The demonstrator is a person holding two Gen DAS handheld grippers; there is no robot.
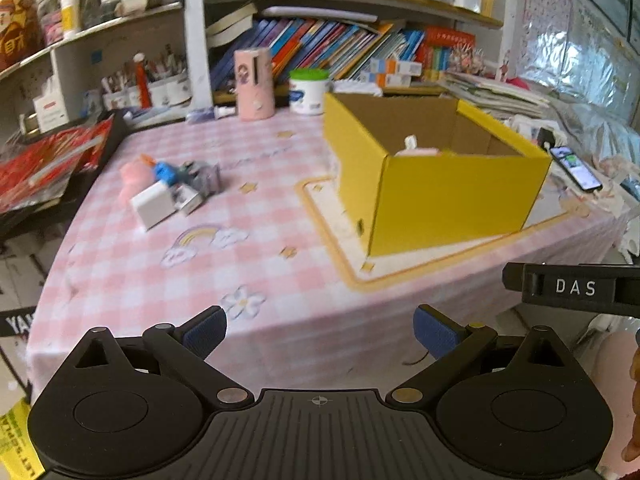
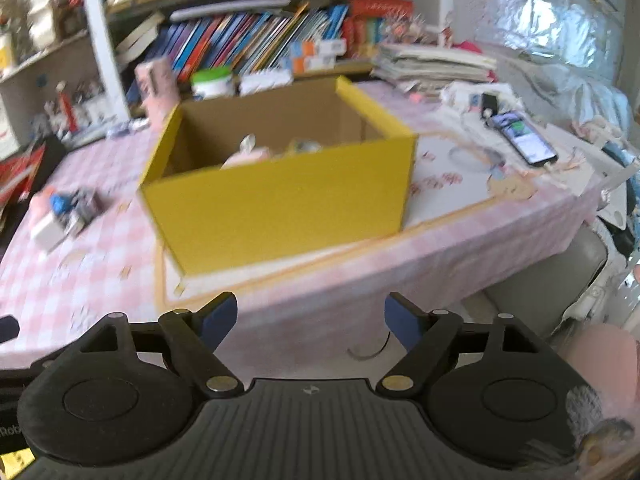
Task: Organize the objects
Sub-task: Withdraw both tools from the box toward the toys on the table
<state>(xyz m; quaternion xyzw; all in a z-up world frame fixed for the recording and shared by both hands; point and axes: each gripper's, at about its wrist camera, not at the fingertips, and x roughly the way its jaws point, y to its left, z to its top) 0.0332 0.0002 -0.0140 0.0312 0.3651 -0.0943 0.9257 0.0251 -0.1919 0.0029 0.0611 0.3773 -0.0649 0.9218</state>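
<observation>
Left wrist view: yellow box (image 1: 432,200), open-topped with brown inside, on the pink checked tablecloth (image 1: 200,272) to the right; a cluster of small items (image 1: 172,188), white, pink, blue and grey, lies well apart to its left; left gripper (image 1: 320,334) spread, nothing between its blue pads. Right wrist view: same box (image 2: 280,208) centre, holding pale items too blurred to name; cluster (image 2: 64,212) far left; right gripper (image 2: 311,322) spread and empty.

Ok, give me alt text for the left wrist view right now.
An open, empty left gripper hangs over the near edge of a pink checked table; a yellow box stands ahead right, small clutter ahead left.
</observation>
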